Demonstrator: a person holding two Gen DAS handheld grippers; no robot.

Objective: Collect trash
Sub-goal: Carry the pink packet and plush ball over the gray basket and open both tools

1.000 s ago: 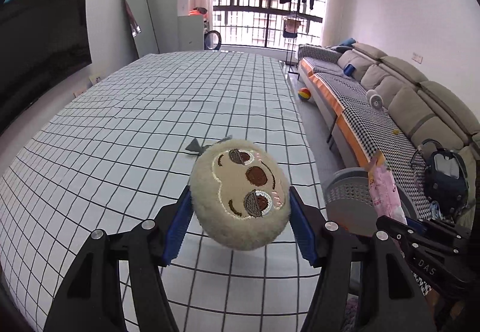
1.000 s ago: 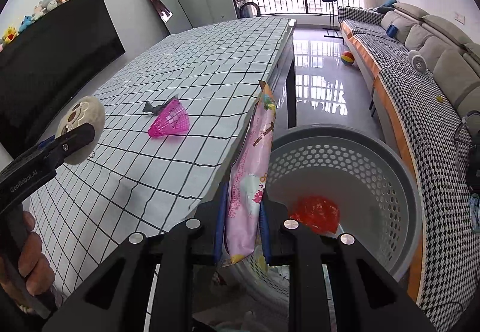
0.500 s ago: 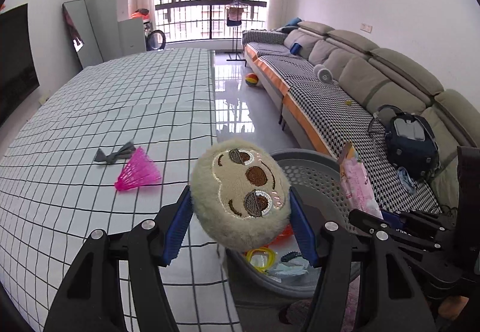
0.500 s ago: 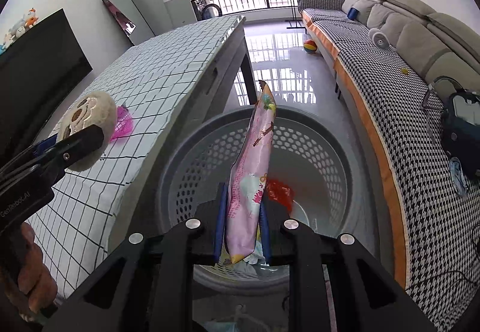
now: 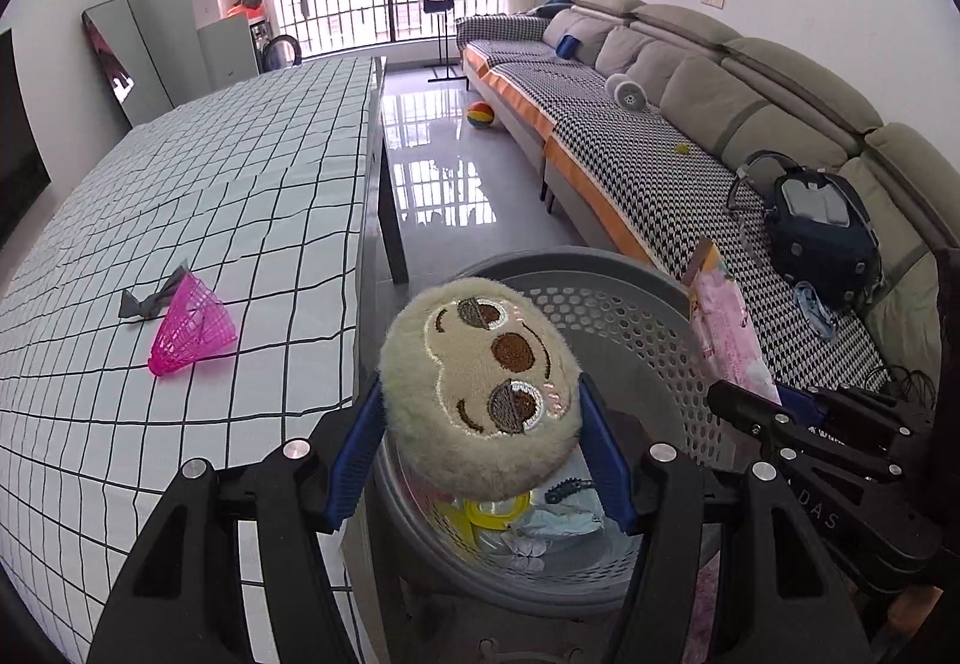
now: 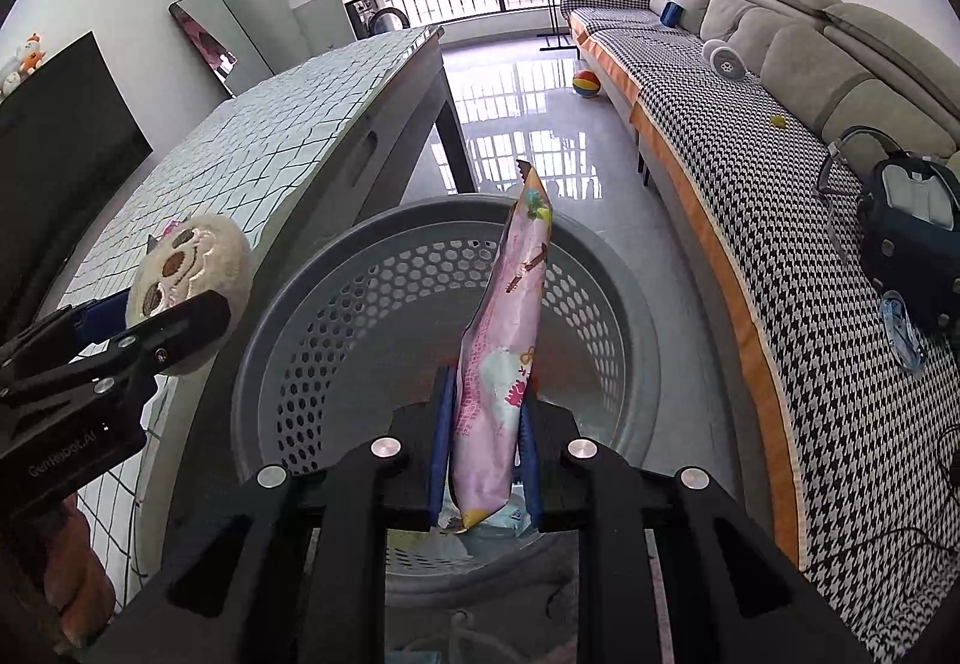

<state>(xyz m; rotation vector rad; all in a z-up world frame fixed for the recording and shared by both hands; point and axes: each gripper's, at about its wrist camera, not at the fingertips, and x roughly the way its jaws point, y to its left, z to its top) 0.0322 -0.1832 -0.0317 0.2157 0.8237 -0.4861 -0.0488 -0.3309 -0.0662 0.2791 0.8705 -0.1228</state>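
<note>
My left gripper (image 5: 480, 448) is shut on a round beige plush sloth face (image 5: 480, 388), held over the near rim of the grey perforated basket (image 5: 636, 316). In the right wrist view the same plush (image 6: 192, 280) hangs at the basket's left edge. The right gripper (image 6: 485, 442) is shut on a pink snack wrapper (image 6: 504, 346), which stands upright over the basket (image 6: 360, 316). Several scraps lie on the basket's bottom. A pink shuttlecock (image 5: 192, 328) and a grey scrap (image 5: 150, 298) lie on the checked table (image 5: 240, 172).
A long grey sofa (image 5: 720, 81) with a houndstooth cover runs along the right, a dark bag (image 5: 822, 232) on it. A coloured ball (image 5: 483, 114) lies on the glossy floor. A person's hand (image 6: 78, 580) holds the left gripper's handle.
Both grippers have swung from over the table to over the basket and sunk a little. The plush and the wrapper stayed in their grips.
</note>
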